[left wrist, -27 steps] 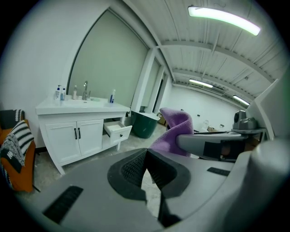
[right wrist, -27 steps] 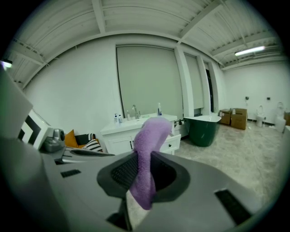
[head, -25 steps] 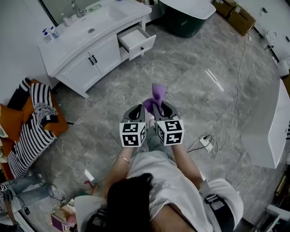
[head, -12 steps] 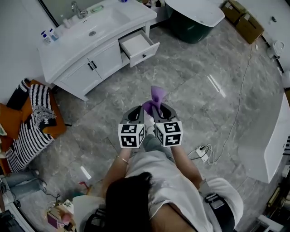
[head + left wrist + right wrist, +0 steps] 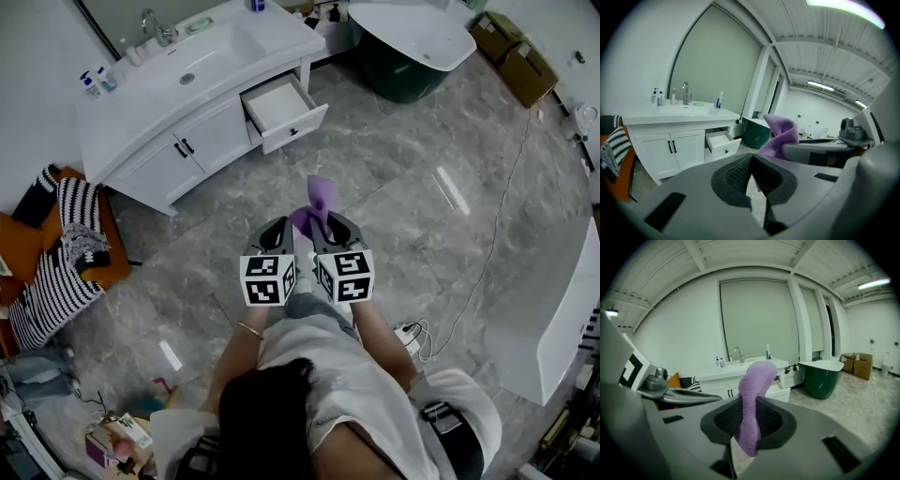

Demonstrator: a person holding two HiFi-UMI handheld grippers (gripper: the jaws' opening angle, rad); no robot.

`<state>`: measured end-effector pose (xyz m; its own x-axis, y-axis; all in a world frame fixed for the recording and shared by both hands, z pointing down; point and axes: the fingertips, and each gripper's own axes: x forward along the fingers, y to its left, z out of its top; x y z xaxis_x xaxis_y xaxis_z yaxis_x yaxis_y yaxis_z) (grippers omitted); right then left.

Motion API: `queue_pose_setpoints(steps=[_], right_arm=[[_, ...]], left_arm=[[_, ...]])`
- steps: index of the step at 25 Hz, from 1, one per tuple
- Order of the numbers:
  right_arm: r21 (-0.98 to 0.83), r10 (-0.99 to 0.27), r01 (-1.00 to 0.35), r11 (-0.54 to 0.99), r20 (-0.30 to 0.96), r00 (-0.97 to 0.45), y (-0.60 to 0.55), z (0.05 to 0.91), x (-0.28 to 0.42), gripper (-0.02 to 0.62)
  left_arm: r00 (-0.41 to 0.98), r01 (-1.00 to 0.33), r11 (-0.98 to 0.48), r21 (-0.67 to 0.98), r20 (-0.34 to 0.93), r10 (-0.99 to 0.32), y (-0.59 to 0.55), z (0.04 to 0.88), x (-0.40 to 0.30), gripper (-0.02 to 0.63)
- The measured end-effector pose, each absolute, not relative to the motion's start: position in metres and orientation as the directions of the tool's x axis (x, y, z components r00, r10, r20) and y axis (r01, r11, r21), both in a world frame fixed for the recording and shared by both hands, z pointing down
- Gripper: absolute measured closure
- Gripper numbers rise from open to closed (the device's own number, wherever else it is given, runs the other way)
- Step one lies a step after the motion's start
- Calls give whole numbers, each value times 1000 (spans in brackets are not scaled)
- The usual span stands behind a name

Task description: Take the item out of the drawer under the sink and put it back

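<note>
The soft purple cloth (image 5: 752, 399) sits clamped between the jaws of the right gripper (image 5: 325, 225) at frame centre, its top flopping above them. Just left, the left gripper (image 5: 750, 164) has its jaws together on nothing. At upper centre, the white vanity drawer (image 5: 296, 124) stands open, showing only its white inside.

In the head view, the vanity (image 5: 214, 138) with its open drawer (image 5: 286, 111) and the green bathtub (image 5: 405, 75) have slid lower in the frame, and the floor's power strip (image 5: 410, 335) has dropped toward the lower right.
</note>
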<state>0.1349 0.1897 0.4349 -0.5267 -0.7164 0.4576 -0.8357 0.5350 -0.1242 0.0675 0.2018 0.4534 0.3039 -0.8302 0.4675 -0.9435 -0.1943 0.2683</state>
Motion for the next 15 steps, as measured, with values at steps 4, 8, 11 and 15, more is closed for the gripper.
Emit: queue_pose_setpoints(steps=[4, 8, 11, 15], right_arm=[[-124, -713, -832, 540, 458, -531, 170, 434, 143, 515], [-123, -714, -830, 544, 453, -534, 159, 432, 147, 515], [-124, -716, -830, 544, 448, -536, 153, 432, 148, 515], [-123, -714, -831, 542, 455, -533, 147, 435, 151, 515]], left_arm=[[287, -946, -173, 273, 464, -838, 184, 453, 74, 603], [277, -950, -166, 266, 465, -841, 175, 452, 76, 603], [272, -952, -164, 260, 464, -843, 169, 452, 77, 603], [268, -953, -162, 255, 463, -845, 163, 451, 78, 603]])
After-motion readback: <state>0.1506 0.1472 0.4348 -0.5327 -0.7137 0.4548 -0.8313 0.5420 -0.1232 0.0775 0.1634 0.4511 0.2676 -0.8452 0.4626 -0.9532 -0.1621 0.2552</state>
